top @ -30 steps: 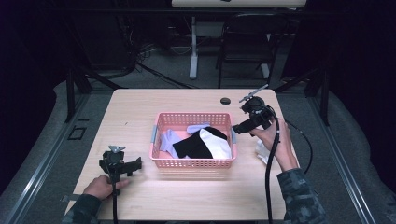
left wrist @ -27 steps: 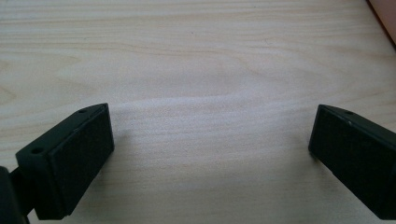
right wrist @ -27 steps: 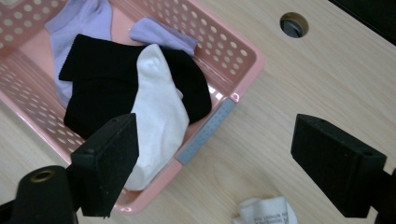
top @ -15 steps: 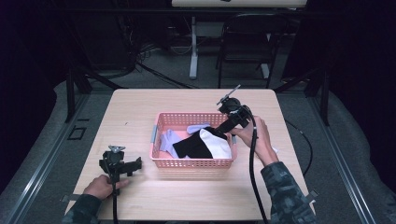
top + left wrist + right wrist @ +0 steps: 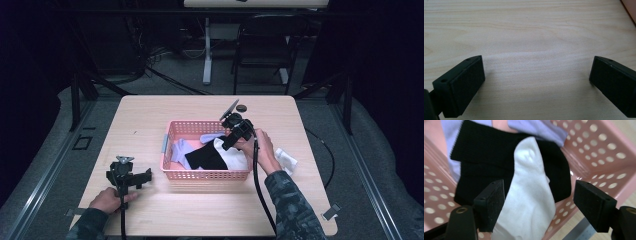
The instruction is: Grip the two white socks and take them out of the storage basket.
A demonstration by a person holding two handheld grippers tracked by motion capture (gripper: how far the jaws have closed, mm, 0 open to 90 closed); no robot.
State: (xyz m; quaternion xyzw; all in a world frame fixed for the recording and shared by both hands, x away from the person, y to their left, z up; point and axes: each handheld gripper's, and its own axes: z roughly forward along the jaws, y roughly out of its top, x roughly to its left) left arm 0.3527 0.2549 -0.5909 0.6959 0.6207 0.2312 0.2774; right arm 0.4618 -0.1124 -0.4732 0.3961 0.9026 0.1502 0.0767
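Observation:
A pink perforated basket [image 5: 172, 131] stands in the middle of the wooden table. Inside it lie a black sock [image 5: 207, 157] [image 5: 481, 152], a white sock [image 5: 235, 159] [image 5: 529, 185] and lavender socks [image 5: 181, 150] [image 5: 536, 128]. My right gripper [image 5: 226, 145] [image 5: 539, 203] hangs open over the basket's right part, its jaws wide apart just above the white sock, holding nothing. Another white sock [image 5: 286, 160] lies on the table right of the basket. My left gripper [image 5: 142, 177] [image 5: 536, 80] rests open on the bare table at the front left, jaws spread with only wood between them.
A small black round object [image 5: 242, 107] lies on the table behind the basket. The table [image 5: 150, 112] has bare wood at its left and front. Beyond its far edge are dark chairs, cables and a table leg on the floor.
The right hand has carried its gripper leftward from beside the basket's right side to over the basket and down toward the socks. The left gripper has stayed put.

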